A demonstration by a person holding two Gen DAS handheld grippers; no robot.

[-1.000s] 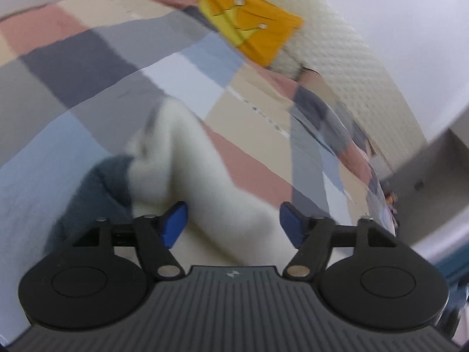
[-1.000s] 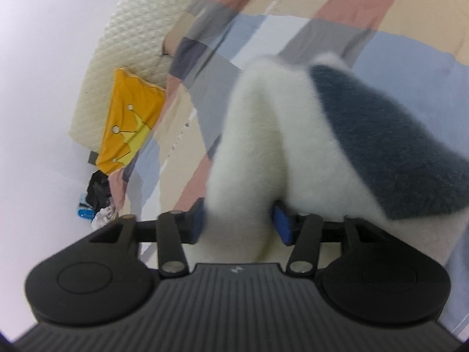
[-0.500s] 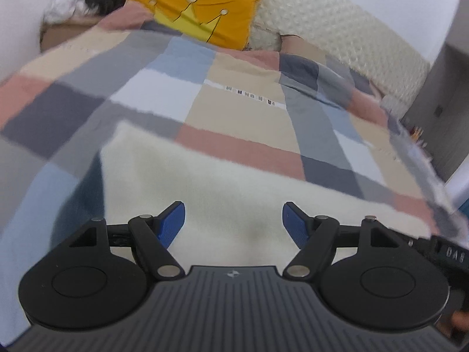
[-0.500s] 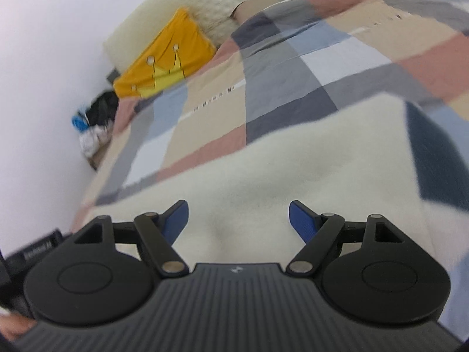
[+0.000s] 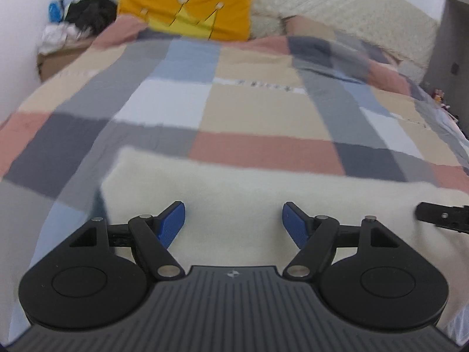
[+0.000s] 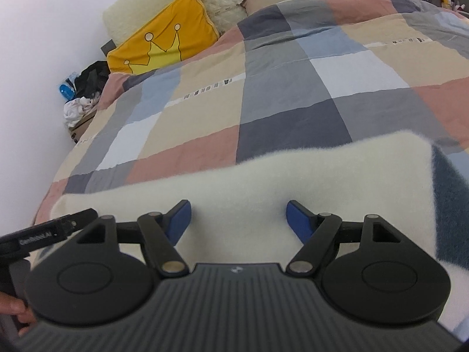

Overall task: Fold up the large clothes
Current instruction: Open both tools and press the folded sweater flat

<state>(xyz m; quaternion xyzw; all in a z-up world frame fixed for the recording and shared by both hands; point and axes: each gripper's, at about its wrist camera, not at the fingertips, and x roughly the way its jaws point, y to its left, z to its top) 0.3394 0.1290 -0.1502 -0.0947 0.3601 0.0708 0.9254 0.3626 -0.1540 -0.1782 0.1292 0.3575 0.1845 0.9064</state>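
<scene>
A cream fleece garment (image 5: 234, 187) with dark blue-grey patches lies spread flat on the checked bedspread (image 5: 249, 111). In the left wrist view my left gripper (image 5: 233, 220) hangs open over the garment's near part, nothing between its blue pads. The other gripper's black tip (image 5: 442, 215) pokes in at the right edge. In the right wrist view the same garment (image 6: 263, 182) stretches across, with a dark patch (image 6: 451, 205) at its right end. My right gripper (image 6: 239, 220) is open above it, empty. The left gripper's body (image 6: 47, 234) and a hand (image 6: 14, 314) show at the lower left.
A yellow crown cushion (image 5: 190, 20) leans on the quilted cream headboard (image 5: 351, 8) at the far end. A pile of dark and white clothes (image 6: 85, 94) sits on a box beside the bed's left edge. Small bottles (image 6: 448, 0) stand at the far right.
A second ago the right gripper pinched a raised fold of the garment; it has let go. Both views have rolled level, and the garment now lies flat and spread out.
</scene>
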